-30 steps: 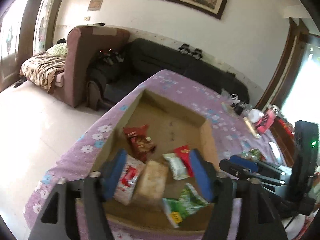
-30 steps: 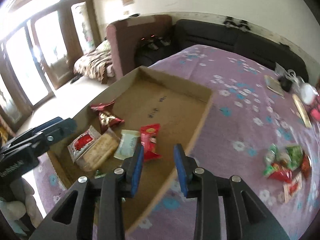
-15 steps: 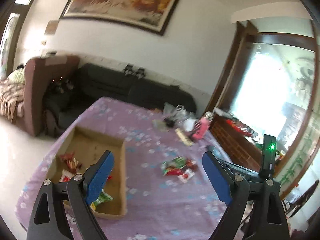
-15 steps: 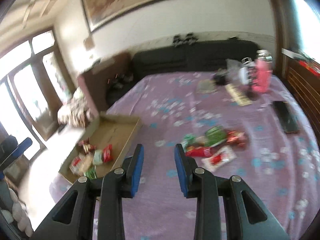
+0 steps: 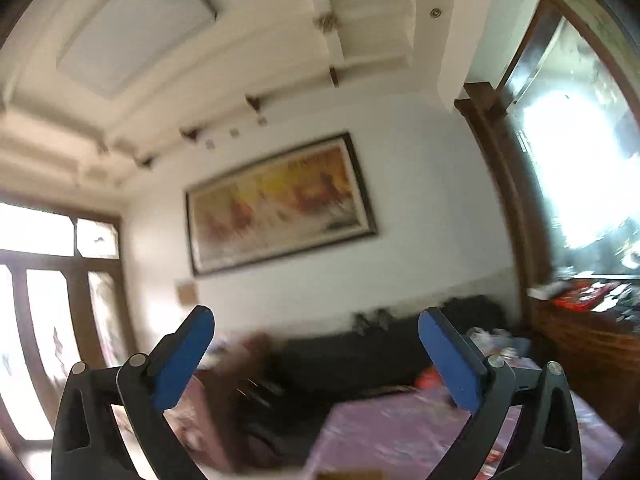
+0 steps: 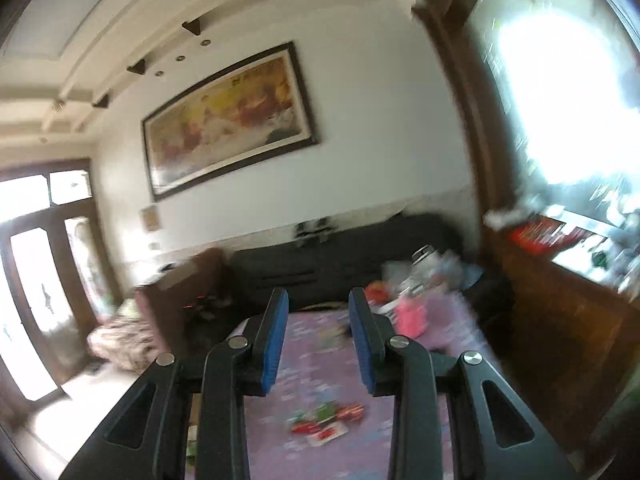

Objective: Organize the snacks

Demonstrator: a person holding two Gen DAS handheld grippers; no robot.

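Through the left wrist camera I saw the left gripper [image 5: 316, 332] raised toward the far wall, its two blue pads spread as wide as they go. Its jaws had just been opening, and nothing lay between them; only the black sofa [image 5: 344, 356] and the white wall showed through the gap. Above that gap hung a large framed painting [image 5: 280, 204], and the stepped ceiling [image 5: 168, 40] filled the top of the view. At the bottom I could make out a strip of the purple flowered tablecloth [image 5: 400, 436], badly blurred.

From the right wrist camera the right gripper [image 6: 318, 320] pointed across the table with its pads parted by a narrow gap and nothing gripped between them. The snacks [image 6: 326, 420] I was meant to sort lay as a small loose heap of red, green and white packets on the tablecloth [image 6: 304, 452], showing low between the gripper's black arms and well apart from the fingertips. A sliver of green and white beside a brown edge at the lower left of that view was too blurred for me to name.

Farther back on the table stood a pink bottle [image 6: 412, 316] among a smeared clutter of white and clear things near the sofa [image 6: 340, 264]. A brown armchair [image 6: 180, 292] sat to the left of the sofa, with a patterned blanket [image 6: 120, 340] beside it, and a glazed door [image 6: 44, 288] glared bright at the left edge.
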